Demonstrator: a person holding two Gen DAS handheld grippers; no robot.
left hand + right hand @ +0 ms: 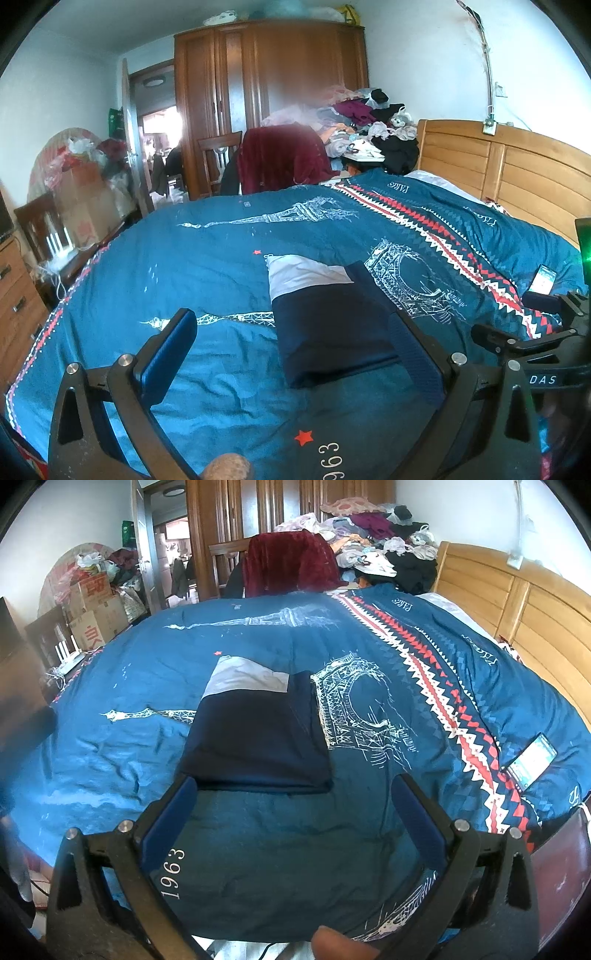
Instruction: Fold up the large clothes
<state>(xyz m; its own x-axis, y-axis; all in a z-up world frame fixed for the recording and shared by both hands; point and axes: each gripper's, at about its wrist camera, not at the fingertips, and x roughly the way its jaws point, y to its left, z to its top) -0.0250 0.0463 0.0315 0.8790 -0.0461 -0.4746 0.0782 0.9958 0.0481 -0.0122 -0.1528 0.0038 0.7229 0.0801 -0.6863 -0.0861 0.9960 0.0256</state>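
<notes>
Blue bedding (258,849) covered the bed, and a folded navy garment (258,738) with a white panel lay flat at its middle, a phone (532,760) well apart to its right. Both the left gripper (291,354) and right gripper (291,812) hung released, grasping nothing. Cardboard boxes (96,605) by the door were heaped with bags.

From my left wrist camera I look forward between the spread fingers of the left gripper (291,339), low over the blue bedspread (207,266), facing the far wardrobe (273,85). My right wrist camera looks the same way past the right gripper (293,808), also close above the bedspread. Both views share the folded dark garment (328,332) near the middle, the wooden headboard (509,166) at right, the phone (532,760) and the far clothes pile (369,125). The left view catches part of the right gripper at its right edge.
</notes>
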